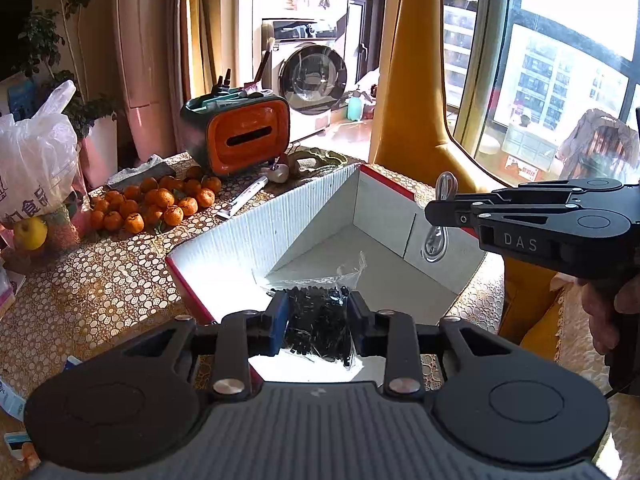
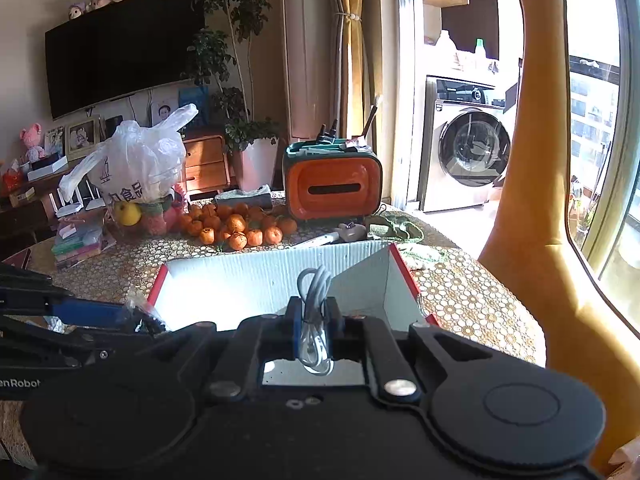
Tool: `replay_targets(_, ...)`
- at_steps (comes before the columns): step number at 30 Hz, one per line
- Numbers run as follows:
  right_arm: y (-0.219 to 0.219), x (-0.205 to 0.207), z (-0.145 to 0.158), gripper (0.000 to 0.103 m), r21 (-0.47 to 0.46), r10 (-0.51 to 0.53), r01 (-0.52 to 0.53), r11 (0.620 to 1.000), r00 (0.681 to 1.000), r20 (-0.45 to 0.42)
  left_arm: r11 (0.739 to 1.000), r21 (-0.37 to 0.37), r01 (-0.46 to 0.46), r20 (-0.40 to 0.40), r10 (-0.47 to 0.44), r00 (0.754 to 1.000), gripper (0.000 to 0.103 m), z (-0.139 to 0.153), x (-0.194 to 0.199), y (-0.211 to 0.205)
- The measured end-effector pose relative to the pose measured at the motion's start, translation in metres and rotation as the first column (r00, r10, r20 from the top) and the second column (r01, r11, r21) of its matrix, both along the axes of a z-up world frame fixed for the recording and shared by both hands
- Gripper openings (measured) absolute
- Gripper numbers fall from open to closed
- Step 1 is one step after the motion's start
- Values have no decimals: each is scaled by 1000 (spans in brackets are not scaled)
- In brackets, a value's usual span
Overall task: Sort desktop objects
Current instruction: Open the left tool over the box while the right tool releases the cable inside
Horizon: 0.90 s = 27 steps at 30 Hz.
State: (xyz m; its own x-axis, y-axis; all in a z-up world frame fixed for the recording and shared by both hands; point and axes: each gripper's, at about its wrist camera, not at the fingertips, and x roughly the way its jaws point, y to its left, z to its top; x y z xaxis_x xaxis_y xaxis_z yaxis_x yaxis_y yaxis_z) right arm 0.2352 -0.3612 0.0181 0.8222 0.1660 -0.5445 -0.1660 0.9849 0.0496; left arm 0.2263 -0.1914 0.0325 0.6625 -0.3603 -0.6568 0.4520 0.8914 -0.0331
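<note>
My left gripper (image 1: 318, 320) is shut on a clear plastic bag of small black parts (image 1: 320, 320), held over the near edge of the open cardboard box (image 1: 256, 236). My right gripper (image 2: 314, 322) is shut on a coiled white cable (image 2: 314, 300), held above the same box (image 2: 240, 284). In the left wrist view the right gripper (image 1: 434, 212) reaches in from the right, the cable (image 1: 438, 220) hanging from its tips over the box's right side. In the right wrist view the left gripper (image 2: 132, 318) with its bag (image 2: 138, 310) shows at the left edge.
A pile of tangerines (image 1: 160, 200) lies behind the box beside an orange tissue holder (image 1: 238, 136). A white plastic bag (image 1: 36, 160) and a yellow fruit (image 1: 30, 232) sit at the left. A white pen-like tool (image 1: 244, 198) lies near the box. A yellow chair back (image 1: 420, 80) rises behind.
</note>
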Motion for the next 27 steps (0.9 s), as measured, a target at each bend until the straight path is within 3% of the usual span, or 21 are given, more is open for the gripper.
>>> replay_targets(9,-13,27,-31,10,24,25,-22,999,993,-114,997,74,37,-63,-32,997,31,-33,35,-32)
replay_targets(27,-13,85,-71,10,-79,31,-62,995,939,-343,976,170,139,-252,-93,963,31,-82,87,-63)
